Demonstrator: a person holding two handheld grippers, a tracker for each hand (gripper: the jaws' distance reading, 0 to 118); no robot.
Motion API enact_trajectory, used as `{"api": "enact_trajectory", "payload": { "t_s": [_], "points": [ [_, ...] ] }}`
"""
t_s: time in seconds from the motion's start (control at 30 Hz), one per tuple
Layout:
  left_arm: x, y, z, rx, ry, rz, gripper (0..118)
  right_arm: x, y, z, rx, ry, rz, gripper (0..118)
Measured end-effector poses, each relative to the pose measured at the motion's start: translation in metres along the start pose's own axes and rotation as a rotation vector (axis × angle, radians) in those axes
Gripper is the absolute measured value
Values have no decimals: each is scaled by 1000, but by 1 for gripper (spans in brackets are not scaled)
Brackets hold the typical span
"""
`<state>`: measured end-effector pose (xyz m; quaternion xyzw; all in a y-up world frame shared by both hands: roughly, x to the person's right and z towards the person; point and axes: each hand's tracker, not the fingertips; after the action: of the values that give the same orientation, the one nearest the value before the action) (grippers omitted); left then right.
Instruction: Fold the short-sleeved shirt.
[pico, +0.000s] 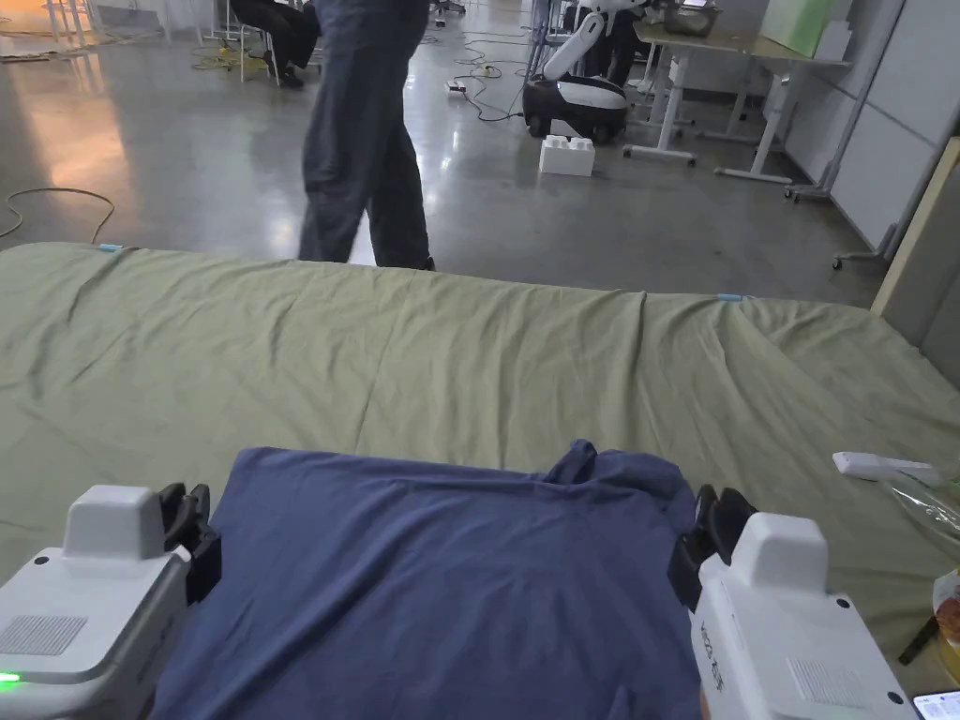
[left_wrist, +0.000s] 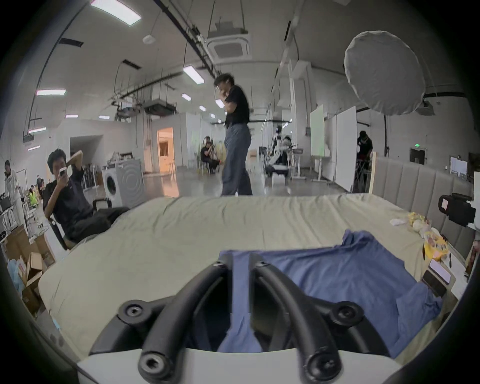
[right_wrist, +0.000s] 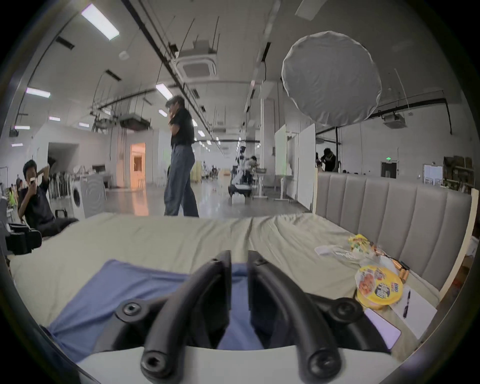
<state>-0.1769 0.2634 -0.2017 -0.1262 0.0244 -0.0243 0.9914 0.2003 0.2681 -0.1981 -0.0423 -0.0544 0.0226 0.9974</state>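
Observation:
A blue short-sleeved shirt (pico: 441, 581) lies spread on the olive-green bed sheet (pico: 469, 356), near the front edge. Its far right corner is bunched into a small peak. My left gripper (pico: 192, 506) sits at the shirt's left edge. In the left gripper view its jaws (left_wrist: 240, 259) stand nearly together with a strip of the blue shirt (left_wrist: 337, 280) pinched between them. My right gripper (pico: 714, 511) sits at the shirt's right edge. In the right gripper view it (right_wrist: 239, 257) is likewise shut on the blue cloth (right_wrist: 130, 291).
A person (pico: 361, 141) walks past the bed's far side, and another (left_wrist: 65, 197) sits at its left. A grey headboard (right_wrist: 389, 207) bounds the right. Near it lie a noodle bowl (right_wrist: 379, 288), snack bags, a pen, a phone (right_wrist: 381, 330) and a white object (pico: 881, 464).

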Motion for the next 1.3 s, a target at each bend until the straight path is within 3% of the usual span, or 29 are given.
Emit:
{"api": "enact_trajectory", "payload": {
  "t_s": [0.1,0.17,0.3,0.67,0.83,0.9,0.97,1.3],
  "points": [
    [8,4,4,62,13,-16,2,-6,8,-1,31,8,11,3],
    [4,2,-1,73,14,-6,1,-10,13,-1,60,9,51,3],
    [-5,1,-6,69,8,13,0,-11,12,-5,51,24,38,2],
    [-55,-42,32,-360,-88,18,1,-3,-3,-12,-45,56,51,2],
    [-76,-76,62,-592,-102,49,19,-1,-18,-17,-109,61,52,2],
    [-78,-89,67,-661,-110,40,46,-1,-23,-18,-128,64,46,2],
    [-79,-99,63,-700,-78,43,61,-2,-27,-20,-142,65,45,2],
    [-84,-124,16,-736,57,211,60,-4,-36,-21,-187,73,47,2]
  ]
}}
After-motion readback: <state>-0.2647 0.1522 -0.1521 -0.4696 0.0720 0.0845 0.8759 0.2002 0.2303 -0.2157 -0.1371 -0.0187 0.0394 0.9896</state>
